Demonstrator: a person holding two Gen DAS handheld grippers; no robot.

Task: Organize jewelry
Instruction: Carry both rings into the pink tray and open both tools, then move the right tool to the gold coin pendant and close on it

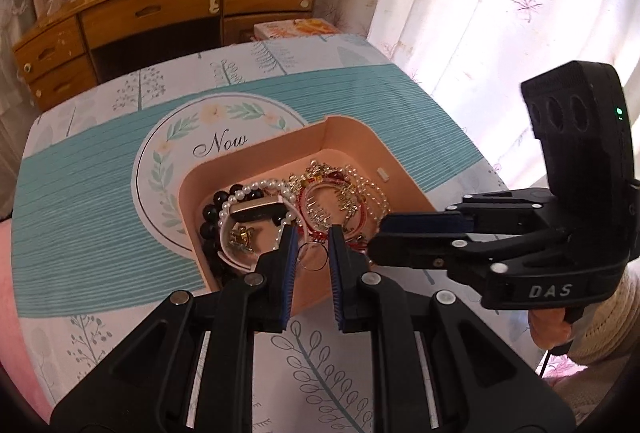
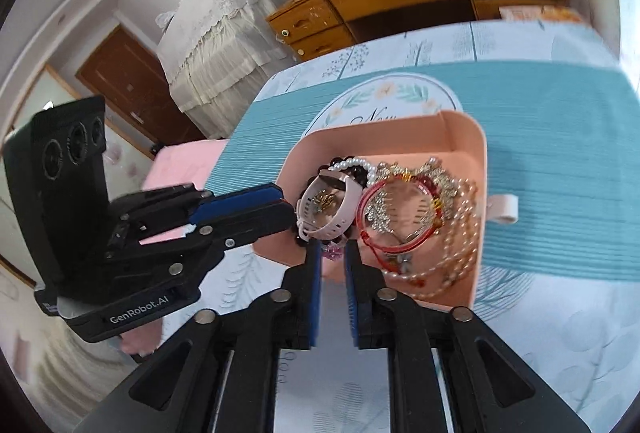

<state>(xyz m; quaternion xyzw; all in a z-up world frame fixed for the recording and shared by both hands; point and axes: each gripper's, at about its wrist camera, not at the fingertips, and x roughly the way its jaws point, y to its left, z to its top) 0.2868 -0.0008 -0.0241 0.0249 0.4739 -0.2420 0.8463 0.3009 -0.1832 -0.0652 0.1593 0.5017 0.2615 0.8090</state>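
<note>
Jewelry (image 1: 320,201) lies heaped in a pink tray (image 1: 352,137) at frame centre on the tabletop (image 1: 80,233), filling most of the tray floor. Left gripper (image 1: 312,245) hangs over the tray's near rim, jaws spread around a thin ring (image 1: 313,256); whether they touch it I cannot tell. Right gripper (image 2: 333,253) sits at the near rim, jaws narrowly parted. Teal cloth left of the tray lies bare.

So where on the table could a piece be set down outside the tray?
Bare tablecloth lies left of the pink tray, and more beyond its far wall toward the desk. The tray itself is crowded with the watch, bracelets and pearls; only its far corner shows floor. Both grippers hem the near edge.
</note>
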